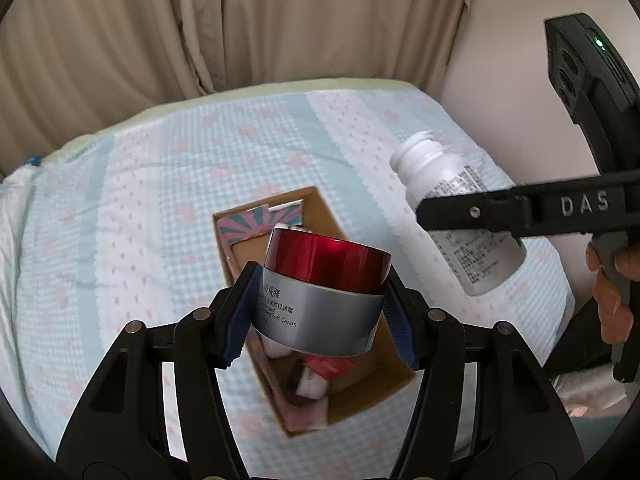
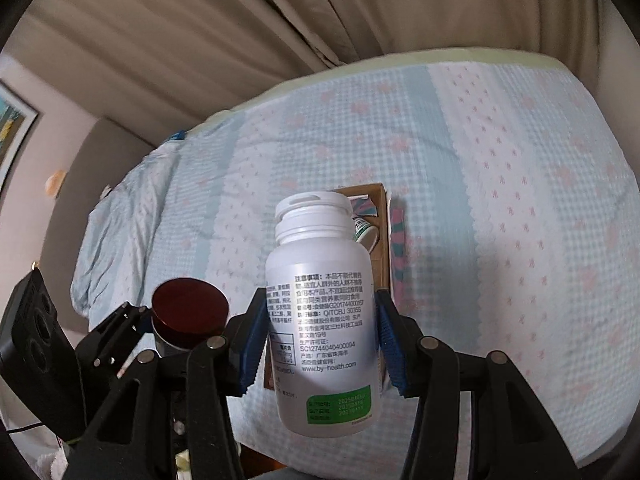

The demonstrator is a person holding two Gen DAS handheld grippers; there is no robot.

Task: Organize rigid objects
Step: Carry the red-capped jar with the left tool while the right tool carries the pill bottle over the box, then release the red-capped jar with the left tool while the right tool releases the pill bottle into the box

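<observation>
Cardboard box point(image 1: 320, 216) lies open on the bed point(image 1: 120, 200); at its 3 o'clock the right gripper point(image 2: 320, 340) pinches a light, slick white bottle point(image 2: 324, 320) mid-body, while the left gripper point(image 1: 316, 316) clamps a stiff, heavier-looking jar point(image 1: 320, 300) by its base above the box.

Background and room. A bed point(image 1: 120, 208) fills the middle of both views, covered by a light blue and white checked sheet point(image 2: 500, 184) with pink flower prints and broad stripes; a pale green edge point(image 1: 280, 88) shows along its far side. Beige curtains point(image 1: 180, 28) hang in folds from 10 to 1 o'clock behind the bed. A plain pale wall point(image 1: 500, 112) stands at 2 o'clock in the left view. In the right view a framed picture point(image 2: 12, 128) hangs on the wall at 9 o'clock. Light is soft and even.
</observation>
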